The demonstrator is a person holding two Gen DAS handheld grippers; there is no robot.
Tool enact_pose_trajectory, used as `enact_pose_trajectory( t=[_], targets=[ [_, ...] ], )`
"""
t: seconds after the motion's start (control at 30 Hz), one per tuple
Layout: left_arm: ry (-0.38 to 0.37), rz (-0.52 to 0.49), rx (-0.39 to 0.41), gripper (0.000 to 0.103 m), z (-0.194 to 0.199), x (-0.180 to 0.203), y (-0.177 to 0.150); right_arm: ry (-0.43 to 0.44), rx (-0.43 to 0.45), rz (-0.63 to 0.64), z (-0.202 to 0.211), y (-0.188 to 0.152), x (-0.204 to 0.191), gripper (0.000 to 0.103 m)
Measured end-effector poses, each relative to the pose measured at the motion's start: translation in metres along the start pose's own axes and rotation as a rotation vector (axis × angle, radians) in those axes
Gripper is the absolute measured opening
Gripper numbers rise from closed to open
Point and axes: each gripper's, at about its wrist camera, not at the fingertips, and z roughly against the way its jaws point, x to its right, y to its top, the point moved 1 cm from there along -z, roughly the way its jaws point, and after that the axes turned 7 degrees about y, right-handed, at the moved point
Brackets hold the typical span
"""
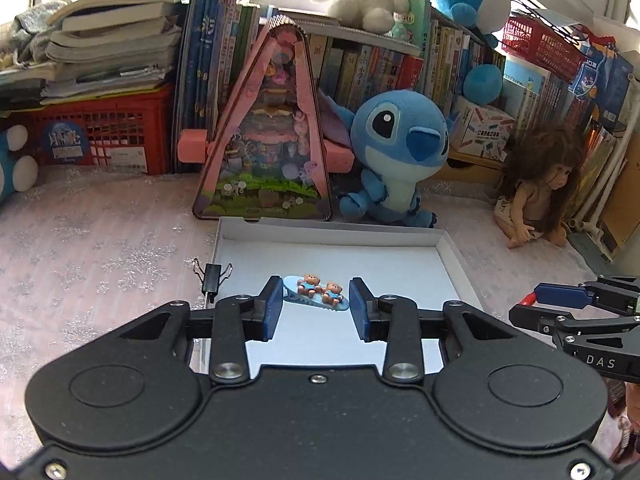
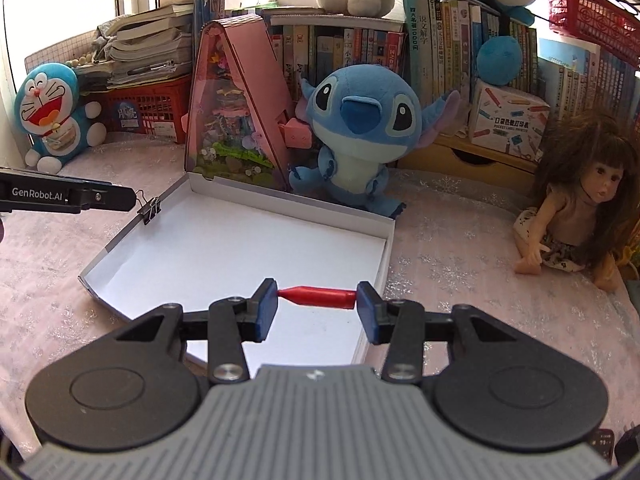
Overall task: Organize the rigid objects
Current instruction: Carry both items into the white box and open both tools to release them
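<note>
A blue hair clip (image 1: 310, 286) with two small bear figures is pinched lengthwise in my left gripper (image 1: 316, 300), which hangs over the near part of a shallow white box (image 1: 328, 233). My right gripper (image 2: 318, 297) is shut end to end on a red pen-like cap (image 2: 320, 297), above the box's (image 2: 296, 200) near right corner. In the left wrist view the right gripper (image 1: 534, 305) shows at the right edge with a bit of red in it. A black binder clip (image 1: 214, 280) (image 2: 150, 210) sits on the box's left rim, beside the left gripper (image 2: 120, 199).
Behind the box stand a pink triangular toy house (image 1: 264, 128), a blue plush (image 1: 396, 148) and rows of books. A doll (image 2: 576, 200) sits to the right, and a blue cat plush (image 2: 52, 116) and a red basket (image 1: 100, 132) to the left. A pale patterned cloth covers the table.
</note>
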Motion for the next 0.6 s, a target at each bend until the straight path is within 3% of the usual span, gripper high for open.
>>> enact_pose_trajectory(
  t=[0.2, 0.6],
  targets=[
    [-0.04, 0.042, -0.055, 0.034, -0.025, 0.003, 0.025, 0.03, -0.083, -0.102, -0.033, 0.023, 0.011, 0.049],
    [0.04, 0.043, -0.149, 0.034, -0.1, 0.021, -0.016, -0.044, -0.159, -0.179, -0.111, -0.001, 0.012, 0.049]
  ],
)
